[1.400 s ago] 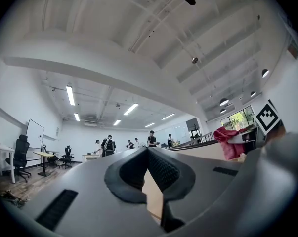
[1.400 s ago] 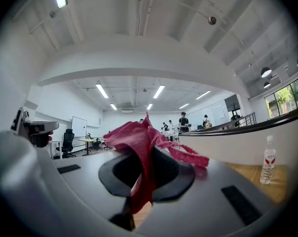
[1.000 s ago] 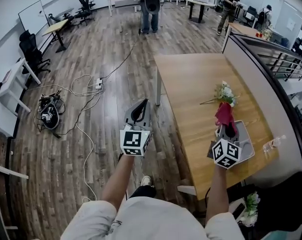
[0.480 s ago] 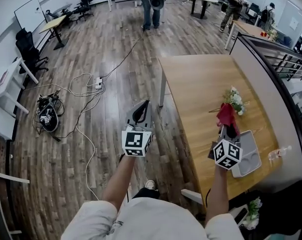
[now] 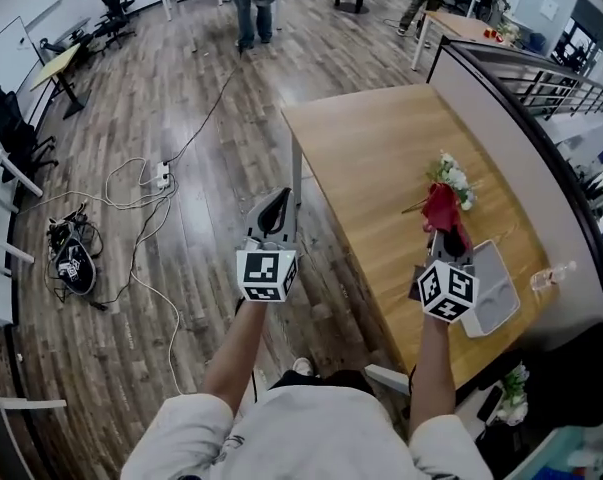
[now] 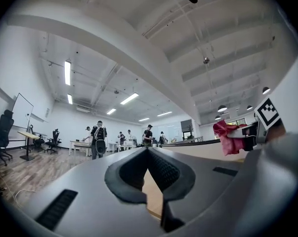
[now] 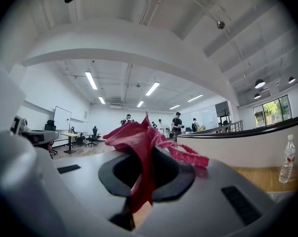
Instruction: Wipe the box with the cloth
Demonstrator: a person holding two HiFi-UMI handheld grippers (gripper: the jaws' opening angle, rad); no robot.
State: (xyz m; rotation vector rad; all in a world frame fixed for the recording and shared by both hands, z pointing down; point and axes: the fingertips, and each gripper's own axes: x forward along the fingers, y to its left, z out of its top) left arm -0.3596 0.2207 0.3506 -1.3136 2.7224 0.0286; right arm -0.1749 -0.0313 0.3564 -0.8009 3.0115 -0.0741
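Red cloth point(image 5: 442, 208) is bunching out of the right tongs point(image 5: 445, 234), which are pinching it tightly. In the right gripper view the cloth point(image 7: 141, 147) is hanging down between the two pads and trailing off to the right. These tongs are hovering over the near right part of the wooden bench point(image 5: 371, 158). A pale grey box point(image 5: 497, 293) is lying flat on the bench just right of them and a little nearer, and the cloth is showing just beyond the box's far left corner. Whether the cloth is touching the box cannot be told.

A small bunch of white flowers point(image 5: 449, 178) is lying on the bench just beyond the cloth. A clear plastic bottle point(image 5: 553, 276) is standing upright near the bench's right edge.

The left tongs point(image 5: 279, 204) are pressed together with nothing between them, and are hanging over the wooden floor point(image 5: 181, 98) just left of the bench. In the left gripper view their tips point(image 6: 148, 150) are meeting, with the bench top showing through the opening behind them. Cables point(image 5: 141, 183) are trailing across the floor on the far left.
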